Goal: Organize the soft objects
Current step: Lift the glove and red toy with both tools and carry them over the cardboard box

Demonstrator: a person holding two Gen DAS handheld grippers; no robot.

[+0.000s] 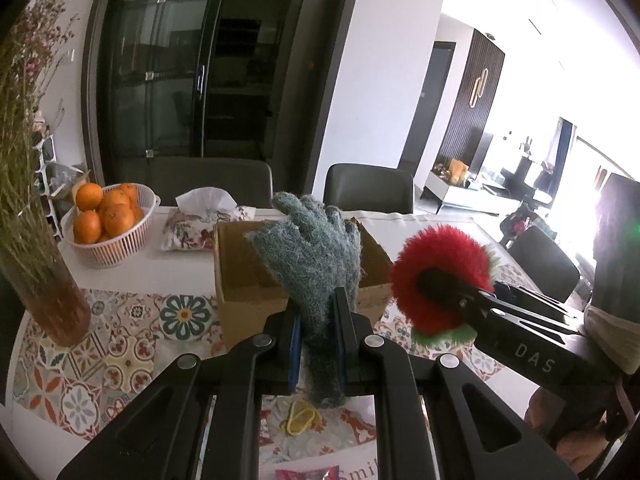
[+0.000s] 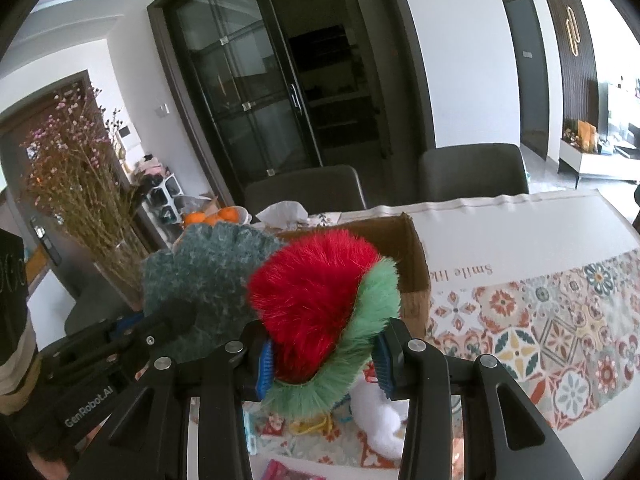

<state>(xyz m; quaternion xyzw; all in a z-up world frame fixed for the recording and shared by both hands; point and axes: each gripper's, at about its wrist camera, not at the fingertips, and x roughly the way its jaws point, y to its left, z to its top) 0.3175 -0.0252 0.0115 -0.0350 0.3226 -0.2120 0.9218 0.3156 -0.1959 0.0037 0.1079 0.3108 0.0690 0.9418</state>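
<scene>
The cardboard box [image 2: 412, 264] floor is hidden behind the fuzzy glove [image 2: 208, 272] and red-green pompom [image 2: 320, 304]; a pink packet [image 1: 308, 474] is cut off by the bottom edge

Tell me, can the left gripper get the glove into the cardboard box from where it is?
Probably yes. The left gripper holds the glove just in front of the cardboard box, whose top is open, and nothing sits between them.
</scene>
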